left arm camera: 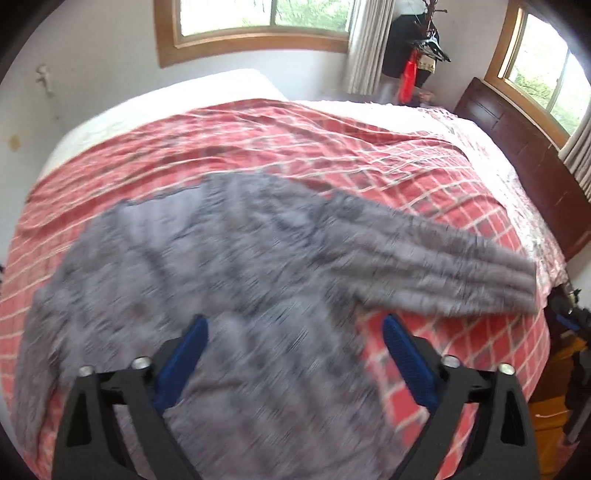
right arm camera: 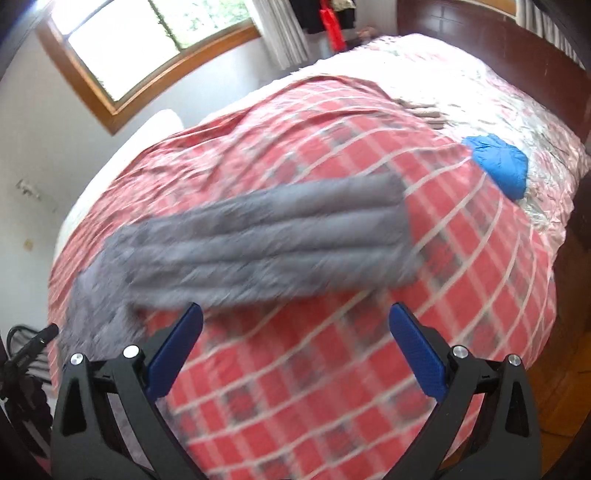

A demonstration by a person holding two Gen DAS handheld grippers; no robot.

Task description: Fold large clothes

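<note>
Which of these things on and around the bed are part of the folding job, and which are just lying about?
Part of the job:
- grey padded garment, spread on the bed
- left tool, open, over the garment
- right tool, open, near its sleeve

Just lying about:
- red checked bedcover
- blue bundle
- wooden headboard
- hanging clothes

I see a home bedroom: a bed (left arm camera: 295, 147) under a red checked cover, wood-framed windows (left arm camera: 258, 22), curtains (left arm camera: 365, 44), a dark headboard (left arm camera: 517, 155).

Matt grey knit garment (left arm camera: 221, 266), checked cloth bedspread (left arm camera: 406, 162), glossy wooden headboard (left arm camera: 517, 147)
</note>
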